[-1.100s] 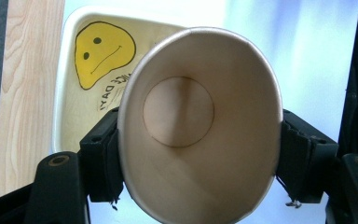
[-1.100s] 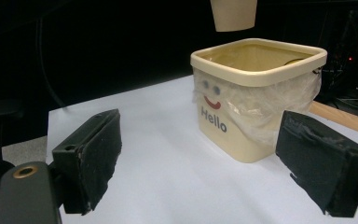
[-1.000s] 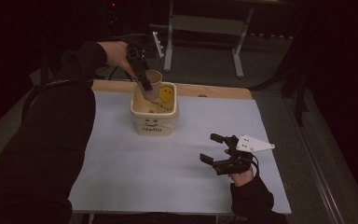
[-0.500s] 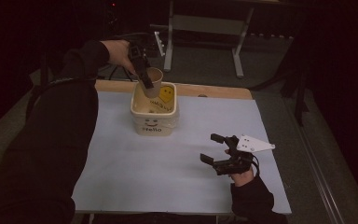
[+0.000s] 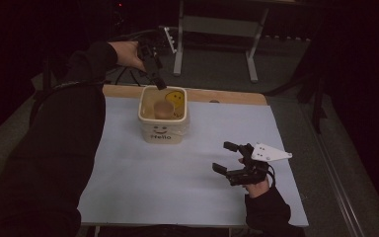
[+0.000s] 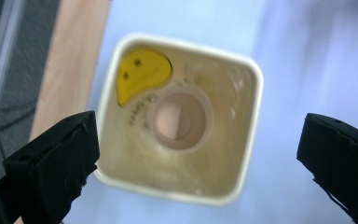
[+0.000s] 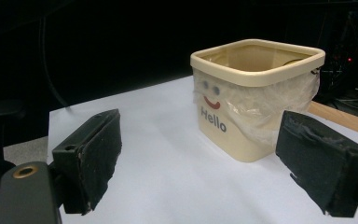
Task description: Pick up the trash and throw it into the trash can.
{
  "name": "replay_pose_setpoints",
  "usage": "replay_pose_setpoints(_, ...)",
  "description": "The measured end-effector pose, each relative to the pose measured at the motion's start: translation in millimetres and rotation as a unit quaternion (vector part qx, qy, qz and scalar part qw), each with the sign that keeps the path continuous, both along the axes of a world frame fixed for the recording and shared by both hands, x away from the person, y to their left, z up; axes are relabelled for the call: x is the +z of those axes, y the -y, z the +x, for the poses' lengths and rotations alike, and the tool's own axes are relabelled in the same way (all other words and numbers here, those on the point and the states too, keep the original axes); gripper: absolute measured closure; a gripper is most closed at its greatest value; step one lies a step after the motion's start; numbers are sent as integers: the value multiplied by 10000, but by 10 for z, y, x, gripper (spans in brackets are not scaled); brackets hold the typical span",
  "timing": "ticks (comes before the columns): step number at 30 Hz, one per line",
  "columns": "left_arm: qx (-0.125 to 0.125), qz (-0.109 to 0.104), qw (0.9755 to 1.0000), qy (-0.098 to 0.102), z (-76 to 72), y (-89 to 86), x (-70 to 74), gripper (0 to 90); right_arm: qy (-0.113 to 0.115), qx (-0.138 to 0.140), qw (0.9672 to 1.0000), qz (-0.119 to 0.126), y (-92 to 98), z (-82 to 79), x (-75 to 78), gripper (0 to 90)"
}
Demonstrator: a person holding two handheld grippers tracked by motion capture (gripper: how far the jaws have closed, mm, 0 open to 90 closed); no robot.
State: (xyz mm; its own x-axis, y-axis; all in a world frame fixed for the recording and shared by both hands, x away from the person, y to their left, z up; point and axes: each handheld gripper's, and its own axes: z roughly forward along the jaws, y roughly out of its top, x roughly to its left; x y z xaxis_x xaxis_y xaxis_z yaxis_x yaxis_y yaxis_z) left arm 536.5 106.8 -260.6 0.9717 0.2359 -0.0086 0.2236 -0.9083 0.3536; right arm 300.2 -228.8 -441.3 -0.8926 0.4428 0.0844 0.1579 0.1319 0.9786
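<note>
High view: a cream square bin (image 5: 164, 121) printed with a smiling face and the word "Hello" stood toward the far side of a table (image 5: 143, 192) covered with a pale blue sheet; a strip of bare wood (image 5: 227, 97) ran along the far edge. A paper cup (image 5: 164, 109) stood upright inside the bin, near the middle of its floor. The left gripper (image 5: 159, 84) was held above the bin's far rim, tilted downward toward the opening, clear of the cup. The right gripper (image 5: 226, 158) rested low over the sheet near the table's right side, well apart from the bin, with its grey 3-cornered plate (image 5: 270, 153) on top.

Left gripper view: the camera looked straight down into the bin (image 6: 242, 154). The 2 black jaws stood wide apart, 1 at each lower corner of the frame, with nothing between them. The cup (image 6: 179, 122) showed as a round, pinkish opening on the bin's floor, and a yellow smiley sticker (image 6: 142, 74) lay against 1 inner corner.

Right gripper view: the 2 jaws were likewise spread wide and held nothing. The bin (image 7: 256, 100) stood beyond them on the sheet, its red smile and "Hello" lettering facing the camera; a thin clear plastic liner (image 7: 279, 112) was draped over part of its outer wall.
</note>
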Motion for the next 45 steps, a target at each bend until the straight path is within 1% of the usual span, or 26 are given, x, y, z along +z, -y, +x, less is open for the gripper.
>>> replay_pose_setpoints(1, 14, -37, 10000, -11, -3, 1, 7, 1, 7, 5, 10000, -2, -2, 1, 0, 140)
replay_pose_setpoints(2, 38, -16, 10000, -53, -9, 4, 8, 1, 10, 2, 10000, -11, -5, 0, 1, 140)
replay_pose_setpoints(4, 71, 41, 9999, -59, -26, 9, 7, 1, 14, 4, 10000, -17, -7, -1, 3, 140)
replay_pose_setpoints(6, 103, 16, 9998, -173, -35, -1, 13, 1, 16, -3, 10000, -11, -5, -3, 4, 140)
replay_pose_setpoints(8, 97, 72, 9999, -111, -56, -11, 16, 1, 10, -12, 10000, -16, -3, -4, 4, 140)
replay_pose_setpoints(9, 130, 49, 9998, -165, -62, -17, 17, 1, 12, -13, 10000, -15, -2, -4, 4, 140)
replay_pose_setpoints(10, 121, 63, 9998, -123, -75, -21, 20, 1, 19, -10, 10000, -16, -3, -4, 4, 140)
replay_pose_setpoints(13, 145, 75, 9997, -168, -95, -35, 29, 1, 17, -10, 10000, -29, -7, -6, 4, 140)
replay_pose_setpoints(14, 151, 59, 9998, -128, -107, -39, 33, 1, 18, -11, 10000, -30, -7, -6, 4, 140)
replay_pose_setpoints(18, 134, 64, 9998, -100, -142, -60, 40, 1, 16, -18, 10000, -37, -7, -9, 6, 140)
replay_pose_setpoints(19, 177, 59, 9998, -107, -153, -67, 38, 2, 14, -20, 10000, -39, -8, -9, 5, 140)
replay_pose_setpoints(20, 151, 67, 9998, -92, -155, -76, 39, 1, 14, -20, 10000, -41, -9, -10, 5, 140)
replay_pose_setpoints(21, 188, 38, 9997, -126, -166, -85, 37, 1, 17, -19, 10000, -45, -10, -10, 5, 140)
replay_pose_setpoints(23, 205, 58, 9997, -99, -182, -101, 32, 2, 11, -17, 10000, -51, -12, -14, 5, 140)
replay_pose_setpoints(25, 220, 32, 9996, -152, -190, -122, 27, 2, 13, -19, 10000, -53, -11, -18, 7, 140)
replay_pose_setpoints(27, 240, 47, 9996, -153, -199, -136, 23, 1, 11, -26, 10000, -61, -11, -19, 5, 140)
replay_pose_setpoints(29, 262, 19, 9995, -149, -213, -145, 14, 1, 10, -27, 10000, -60, -11, -21, 5, 140)
replay_pose_setpoints(31, 241, -7, 9996, -178, -233, -153, 7, 2, 6, -30, 10000, -59, -12, -19, 4, 140)
replay_pose_setpoints(34, 222, -29, 9996, -162, -257, -170, -5, 1, 12, -14, 10000, -73, -21, -15, 2, 140)
replay_pose_setpoints(35, 212, -116, 9996, -165, -280, -188, -10, 1, 15, -8, 10000, -81, -23, -15, 3, 140)
replay_pose_setpoints(38, 209, -152, 9995, -177, -296, -201, -16, 2, 2, -4, 10000, -87, -31, -17, 3, 140)
replay_pose_setpoints(40, 187, -193, 9996, -123, -324, -215, -30, 1, -4, 4, 10000, -86, -34, -14, -2, 140)
replay_pose_setpoints(43, 212, -287, 9993, -104, -362, -239, -28, 2, 6, 6, 9999, -105, -41, -17, 0, 140)
replay_pose_setpoints(45, 238, -300, 9992, -99, -387, -258, -25, 2, 3, 10, 9999, -114, -46, -19, 0, 140)
